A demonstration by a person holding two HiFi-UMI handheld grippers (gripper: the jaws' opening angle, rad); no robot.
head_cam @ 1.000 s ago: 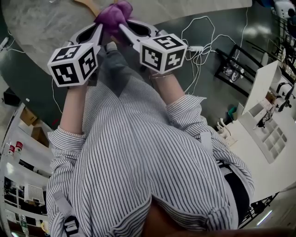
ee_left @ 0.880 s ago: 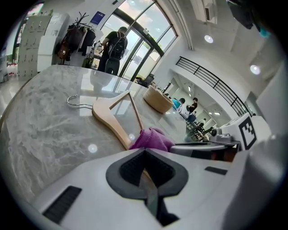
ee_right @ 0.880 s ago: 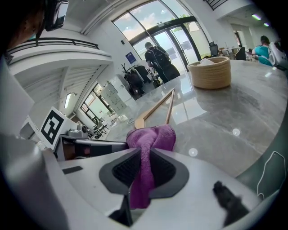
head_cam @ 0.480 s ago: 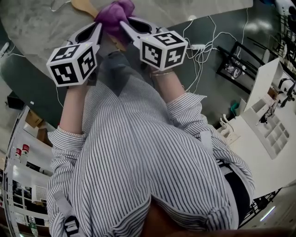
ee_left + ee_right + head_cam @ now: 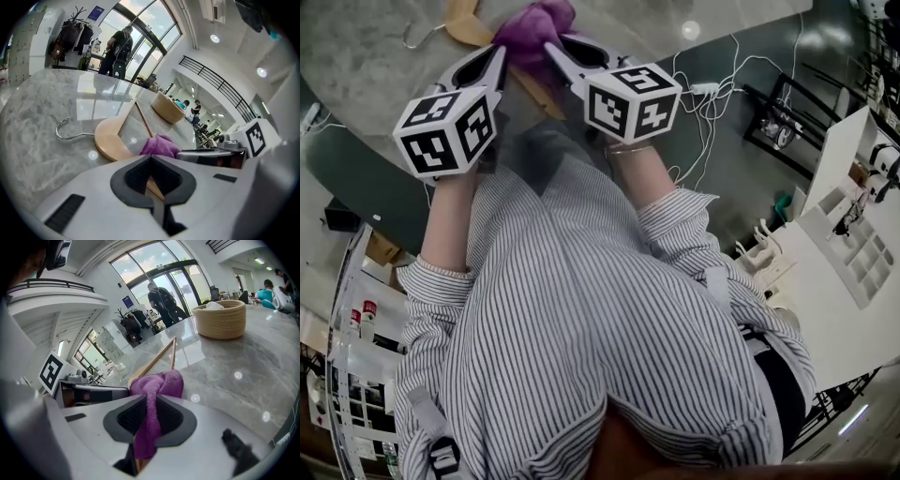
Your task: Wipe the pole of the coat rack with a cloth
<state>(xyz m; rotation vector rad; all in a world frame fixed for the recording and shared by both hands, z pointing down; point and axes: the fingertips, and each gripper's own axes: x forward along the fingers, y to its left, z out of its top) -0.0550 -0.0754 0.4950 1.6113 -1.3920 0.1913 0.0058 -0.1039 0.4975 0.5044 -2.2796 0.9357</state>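
While right claw [image 5: 149,404] pinches purple cloth [image 5: 157,385] at its tip, left claw [image 5: 151,161] just beside clamps wooden hanger [image 5: 110,143] by its bar. Hanger's hook end lies ahead on tabletop [image 5: 42,122]; basket [image 5: 220,317] well beyond.

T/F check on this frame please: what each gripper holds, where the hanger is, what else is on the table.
1. The right gripper has its jaws clamped on the purple cloth. True.
2. The wooden hanger hangs from a rack. False: it lies flat on the marble table.
3. The left gripper has its jaws wide apart and empty. False: they are closed, with a wooden part of the hanger between them.
4. A woven basket stands on the table beyond the hanger. True.
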